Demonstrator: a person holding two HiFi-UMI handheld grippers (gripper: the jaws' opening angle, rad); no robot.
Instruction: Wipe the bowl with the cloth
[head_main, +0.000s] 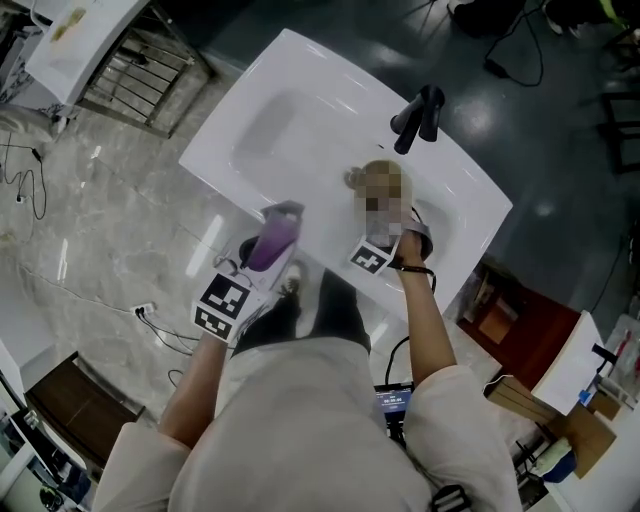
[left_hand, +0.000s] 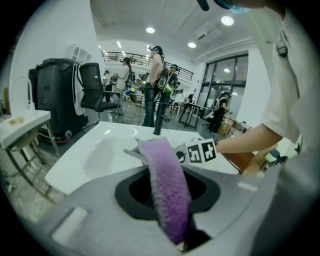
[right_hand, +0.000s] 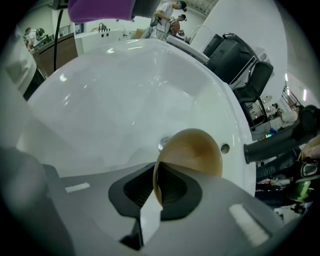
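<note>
A tan-brown bowl hangs tilted over the white sink basin. My right gripper is shut on its rim, one jaw inside the bowl and one outside. In the head view the bowl is partly under a mosaic patch, with the right gripper just below it. My left gripper is shut on a purple cloth that stands up between the jaws. From above, the cloth sits at the sink's near edge, left of the bowl. The cloth's end shows at the top of the right gripper view.
The sink has a black faucet at its far side and a drain under the bowl. A wire rack stands at the upper left, a red-brown cabinet at the right. People and a black chair are behind the sink.
</note>
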